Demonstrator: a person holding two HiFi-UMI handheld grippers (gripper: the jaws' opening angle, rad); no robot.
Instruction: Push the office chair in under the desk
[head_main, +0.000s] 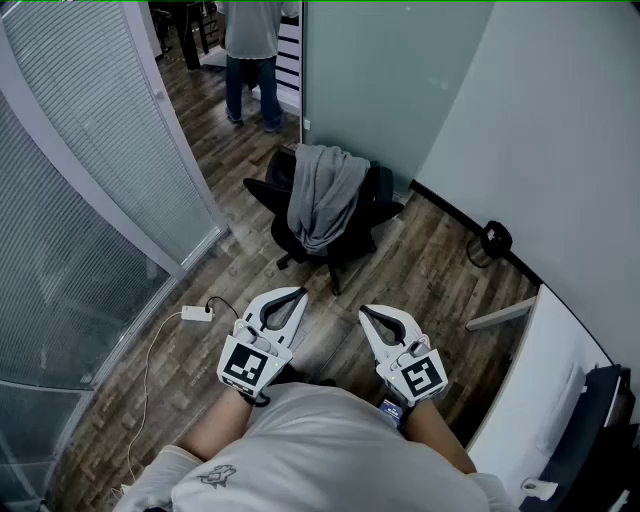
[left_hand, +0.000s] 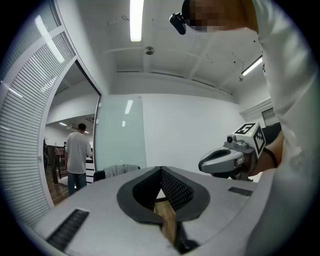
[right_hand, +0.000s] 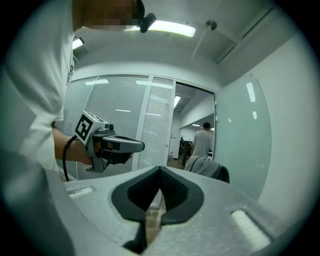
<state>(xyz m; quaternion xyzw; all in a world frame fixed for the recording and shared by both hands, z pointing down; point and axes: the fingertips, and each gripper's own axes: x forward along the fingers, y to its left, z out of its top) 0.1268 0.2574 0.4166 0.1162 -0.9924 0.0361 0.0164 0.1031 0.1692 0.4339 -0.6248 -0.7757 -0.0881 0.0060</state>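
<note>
Ahead on the wood floor (head_main: 430, 270), just in front of a frosted glass panel (head_main: 390, 70): office chair (head_main: 352, 238), black, on a wheeled base, with a grey garment (head_main: 325, 195) draped over its backrest. Stands well apart from the desk (head_main: 545, 390) — white top along the lower right of the head view, against the white wall. Faces roughly toward the camera, backrest nearest the glass.

Closer in, low in the head view: left gripper (head_main: 300, 293) and right gripper (head_main: 364, 310), side by side, apart from each other, both aimed toward the chair and well short of it. Left jaws pressed together at the tips, gripping nothing; only a strip of floor visible through the hollow behind the tips. Right jaws closed the same way, also empty. Both held about level, marker cubes up, near the wrists.

Beyond the chair, in the open doorway: a person (head_main: 250, 55) standing with back turned, in a light top and blue jeans. To the left, a curved glass partition (head_main: 90, 200) with slatted blinds behind it. On the floor beside the left gripper, a small white power adapter (head_main: 196, 313) with a thin cable trailing toward the bottom edge. At the foot of the right wall — a small black object (head_main: 495, 238), too small to identify.
</note>
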